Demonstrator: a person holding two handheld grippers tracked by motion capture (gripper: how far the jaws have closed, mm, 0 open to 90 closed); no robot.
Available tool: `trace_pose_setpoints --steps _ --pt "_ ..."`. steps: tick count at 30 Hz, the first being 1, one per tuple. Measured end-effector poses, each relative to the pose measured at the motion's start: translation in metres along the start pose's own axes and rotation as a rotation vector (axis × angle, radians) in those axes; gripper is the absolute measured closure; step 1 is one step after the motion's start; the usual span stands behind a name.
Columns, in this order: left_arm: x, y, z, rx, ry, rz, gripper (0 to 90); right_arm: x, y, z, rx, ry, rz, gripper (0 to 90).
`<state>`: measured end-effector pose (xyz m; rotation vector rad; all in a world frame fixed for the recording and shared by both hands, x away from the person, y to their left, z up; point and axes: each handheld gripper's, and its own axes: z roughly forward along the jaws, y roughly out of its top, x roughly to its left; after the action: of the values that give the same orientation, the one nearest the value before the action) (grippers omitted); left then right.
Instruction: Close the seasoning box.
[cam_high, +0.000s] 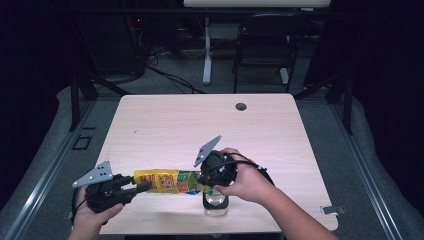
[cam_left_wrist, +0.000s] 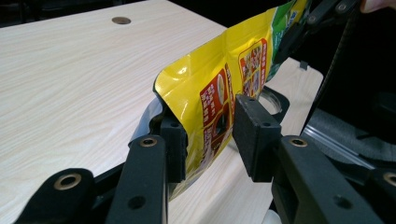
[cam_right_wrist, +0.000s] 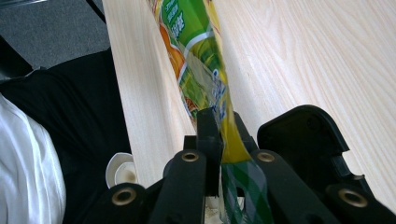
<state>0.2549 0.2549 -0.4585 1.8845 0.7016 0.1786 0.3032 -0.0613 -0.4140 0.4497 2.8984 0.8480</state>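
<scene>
**Snack pouch held between two claws above a jar**

A yellow and green snack pouch (cam_high: 167, 181) is stretched almost level over the front part of the tabletop (cam_high: 200, 125), and one claw is at each end of it. The landmark here is a clear glass jar (cam_high: 216, 204) which stands near the front edge of the tabletop.

The right claw (cam_high: 205, 181) is just above the jar, a little toward the left of it. In the right gripper view its jaws are pressed together on the green end of the pouch (cam_right_wrist: 201, 70), so this end is firmly clamped. The person's right hand (cam_high: 247, 182) holds this tool from the right side of the jar.

The left claw (cam_high: 142, 187) is well to the left of the jar. In the left gripper view the yellow end of the pouch (cam_left_wrist: 224, 88) stands between its two jaws. The jaw on the left of that view seems to touch the foil, but the jaw on the right stands a little apart from it, so this claw is still apart and not clamped on the pouch. The person's left hand (cam_high: 92, 210) holds this tool near the front left corner of the tabletop.

The pouch itself hangs above the tabletop and reaches from above the jar toward the left. Behind the jar, far toward the back edge, there is a small round hole (cam_high: 241, 106) in the tabletop.
</scene>
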Motion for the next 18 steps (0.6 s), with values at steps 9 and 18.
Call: trace_pose_setpoints --steps 9,18 --pt "0.0007 -0.0007 -0.0008 -0.058 -0.029 -0.02 66.1 -0.0006 -0.0008 -0.0004 -0.002 -0.002 0.01 88.9" --pt "-0.0025 0.0023 0.0001 -0.103 -0.032 -0.007 67.2 -0.001 -0.0019 -0.0016 -0.001 -0.006 0.014 89.1"
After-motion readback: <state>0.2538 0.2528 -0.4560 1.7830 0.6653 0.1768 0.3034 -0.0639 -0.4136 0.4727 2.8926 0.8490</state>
